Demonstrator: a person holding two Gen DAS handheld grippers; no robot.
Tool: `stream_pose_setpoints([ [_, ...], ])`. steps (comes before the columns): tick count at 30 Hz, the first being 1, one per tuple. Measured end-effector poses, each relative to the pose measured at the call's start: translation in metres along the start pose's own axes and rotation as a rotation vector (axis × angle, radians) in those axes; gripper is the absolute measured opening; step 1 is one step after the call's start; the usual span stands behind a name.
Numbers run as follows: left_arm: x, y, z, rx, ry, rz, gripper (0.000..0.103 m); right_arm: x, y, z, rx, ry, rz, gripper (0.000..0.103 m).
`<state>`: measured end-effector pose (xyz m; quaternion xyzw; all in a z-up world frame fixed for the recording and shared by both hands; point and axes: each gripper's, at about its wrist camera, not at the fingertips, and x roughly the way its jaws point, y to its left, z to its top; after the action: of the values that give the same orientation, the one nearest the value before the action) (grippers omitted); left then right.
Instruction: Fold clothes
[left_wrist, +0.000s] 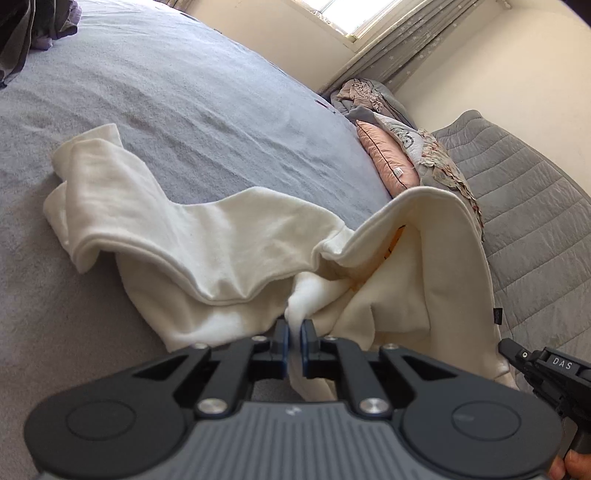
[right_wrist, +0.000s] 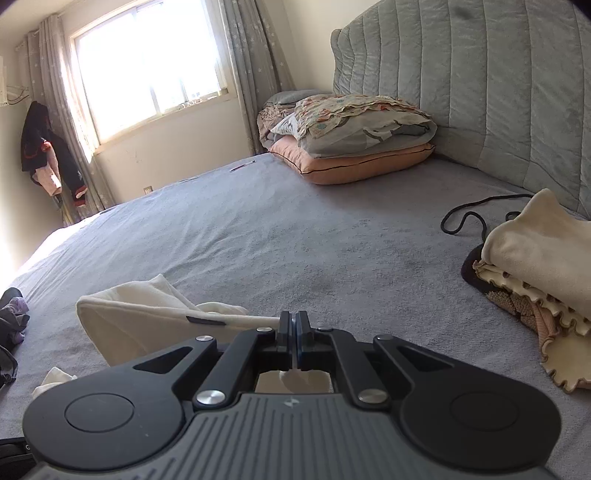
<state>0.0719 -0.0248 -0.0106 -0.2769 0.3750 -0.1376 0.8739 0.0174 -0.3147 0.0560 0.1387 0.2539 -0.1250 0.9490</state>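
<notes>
two low wrist views – shared bed (left_wrist: 184, 92)

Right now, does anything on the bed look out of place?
A black cable lies looped on the grey bedsheet near the folded pile, odd among laundry. The cream garment is just rumpled mid-fold.

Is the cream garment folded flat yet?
No. The cream garment lies rumpled and part-lifted, a bunch pinched in the left tool.
</notes>
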Motion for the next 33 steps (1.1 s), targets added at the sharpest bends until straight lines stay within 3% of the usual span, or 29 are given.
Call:
stream_pose_setpoints([
  [16,-0.085,0.031,0.008,0.084,-0.038,0.039,0.007,-0.030,0.008,-0.009,-0.116,0.033,-0.019,0.003],
  [24,-0.124,0.056,0.002,0.049,-0.010,0.011,0.007,-0.047,0.000,-0.024,-0.159,0.076,-0.031,0.003],
  [33,-0.176,0.062,-0.004,0.082,-0.029,-0.021,0.007,-0.055,-0.006,-0.044,-0.208,0.152,-0.041,0.003],
])
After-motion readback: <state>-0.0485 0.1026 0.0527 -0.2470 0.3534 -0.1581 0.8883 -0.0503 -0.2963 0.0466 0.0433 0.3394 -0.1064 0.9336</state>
